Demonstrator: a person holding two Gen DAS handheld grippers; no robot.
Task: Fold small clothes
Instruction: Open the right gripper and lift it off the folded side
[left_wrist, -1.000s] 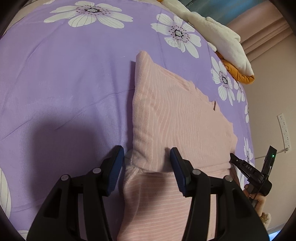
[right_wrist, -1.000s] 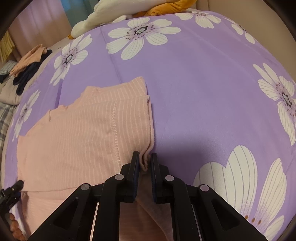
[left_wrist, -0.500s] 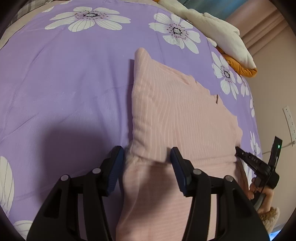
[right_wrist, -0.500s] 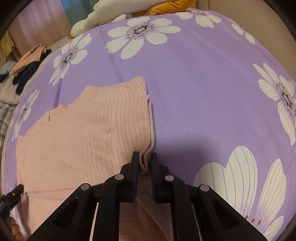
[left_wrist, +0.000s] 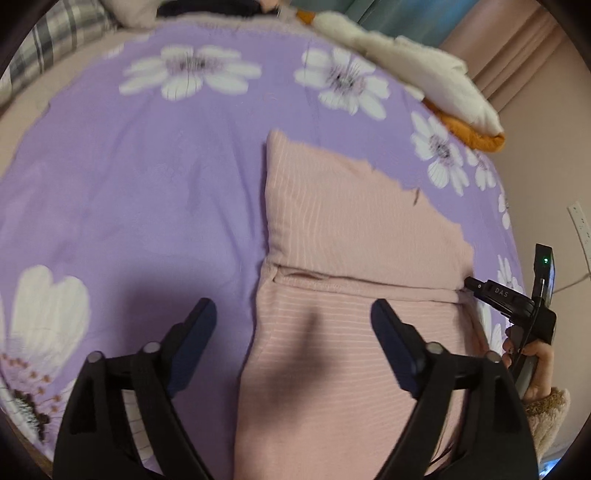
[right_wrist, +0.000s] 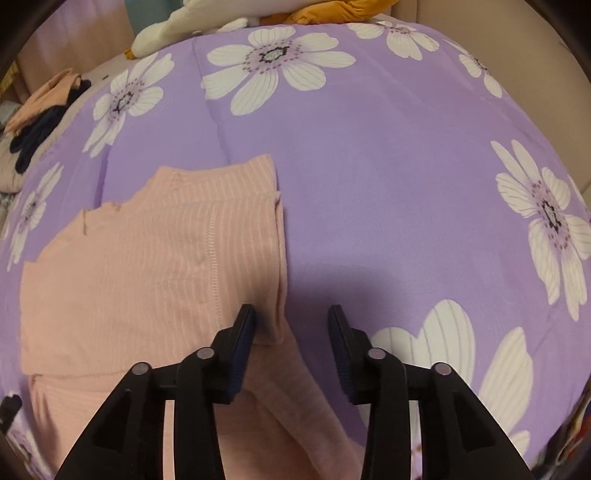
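A pink striped garment (left_wrist: 354, 236) lies folded on the purple flowered bedspread (left_wrist: 147, 206), its upper layer laid over the lower part. My left gripper (left_wrist: 293, 314) hovers above the garment's near part. Its jaws are opening wide and nothing is between them. In the right wrist view the garment (right_wrist: 147, 266) fills the left half. My right gripper (right_wrist: 291, 317) is at the garment's right edge with its jaws opening. The fabric's edge lies loose between the fingers and the pads do not press on it. The right gripper (left_wrist: 506, 295) also shows at the garment's right side, held by a hand (left_wrist: 535, 365).
A heap of white and orange clothes (left_wrist: 436, 85) sits at the far edge of the bed, also seen as a heap (right_wrist: 266, 14) in the right wrist view. More clothes (right_wrist: 40, 114) lie at the far left. A plaid fabric (left_wrist: 55, 40) and a wall socket (left_wrist: 580, 225) border the bed.
The right gripper has opened and let go of the garment's edge. The left gripper has risen off the garment and opened much wider; the folded layer now lies flat.
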